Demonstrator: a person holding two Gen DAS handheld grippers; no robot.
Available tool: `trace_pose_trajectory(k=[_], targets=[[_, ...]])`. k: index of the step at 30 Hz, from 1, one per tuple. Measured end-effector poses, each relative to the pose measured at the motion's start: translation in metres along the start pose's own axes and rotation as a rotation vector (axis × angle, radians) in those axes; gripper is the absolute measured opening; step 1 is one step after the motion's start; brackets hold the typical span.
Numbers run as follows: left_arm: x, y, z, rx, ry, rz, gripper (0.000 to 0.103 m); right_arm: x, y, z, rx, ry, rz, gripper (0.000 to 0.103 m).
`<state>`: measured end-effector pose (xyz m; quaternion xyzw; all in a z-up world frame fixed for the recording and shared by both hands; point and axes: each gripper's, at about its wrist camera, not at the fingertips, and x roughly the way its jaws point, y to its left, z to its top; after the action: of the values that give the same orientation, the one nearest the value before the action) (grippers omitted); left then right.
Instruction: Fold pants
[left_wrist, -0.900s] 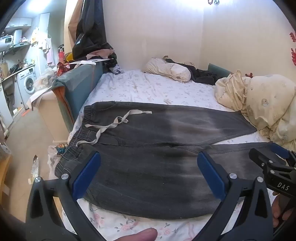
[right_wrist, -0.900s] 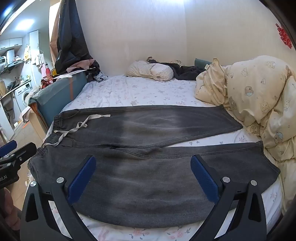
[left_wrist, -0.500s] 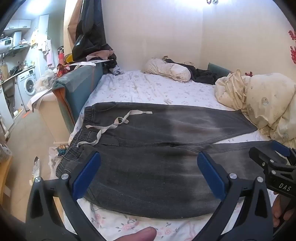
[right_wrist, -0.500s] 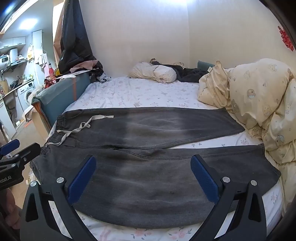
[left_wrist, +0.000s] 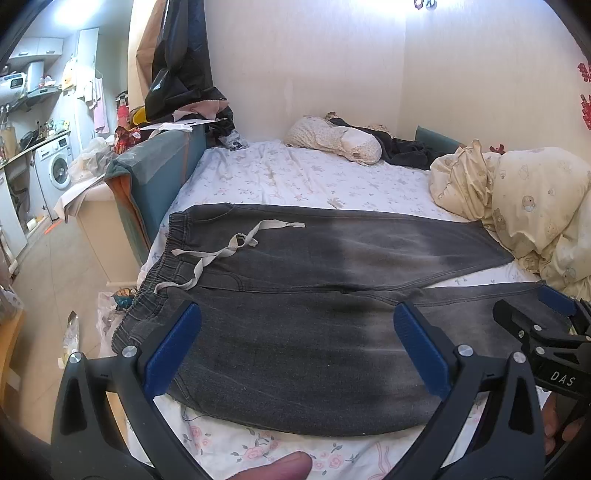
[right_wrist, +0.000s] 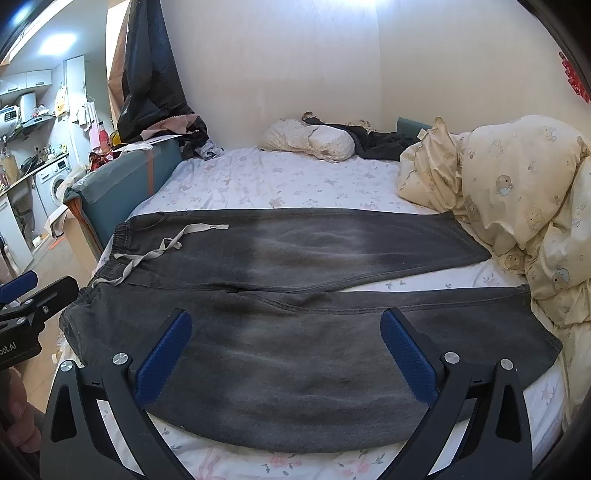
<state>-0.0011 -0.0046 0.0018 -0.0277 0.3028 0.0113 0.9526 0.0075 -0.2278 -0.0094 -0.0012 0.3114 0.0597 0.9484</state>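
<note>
Dark grey pants (left_wrist: 314, 325) lie spread flat across the bed, waistband at the left with a pale drawstring (left_wrist: 221, 251), both legs running to the right. They also show in the right wrist view (right_wrist: 295, 332). My left gripper (left_wrist: 295, 347) is open and empty, held above the near leg by the waist end. My right gripper (right_wrist: 286, 354) is open and empty above the near leg further right. Each gripper shows at the edge of the other's view, the right one (left_wrist: 546, 332) and the left one (right_wrist: 29, 306).
The bed sheet (left_wrist: 295, 177) is white with flowers. A cream duvet (right_wrist: 517, 192) is bunched at the right by the leg ends. A pillow (left_wrist: 336, 138) and dark clothes lie at the far end. A teal board (left_wrist: 155, 173) edges the bed's left side; floor lies beyond.
Both grippers have shifted very slightly; the views are almost the same. The pants have not moved and both grippers stay open.
</note>
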Motion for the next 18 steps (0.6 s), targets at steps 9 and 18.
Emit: trace_pose_trajectory(k=[9,18], targets=[[-0.0010,-0.0004,0.0000,-0.002,-0.004,0.003,0.103,-0.0005,0.0022,0.0005,0.001,-0.007,0.002,0.103],[-0.0013,-0.0010,-0.0003,-0.004,-0.001,0.002,0.103,-0.0007,0.0019,0.0013,0.003,-0.001,0.002,0.103]])
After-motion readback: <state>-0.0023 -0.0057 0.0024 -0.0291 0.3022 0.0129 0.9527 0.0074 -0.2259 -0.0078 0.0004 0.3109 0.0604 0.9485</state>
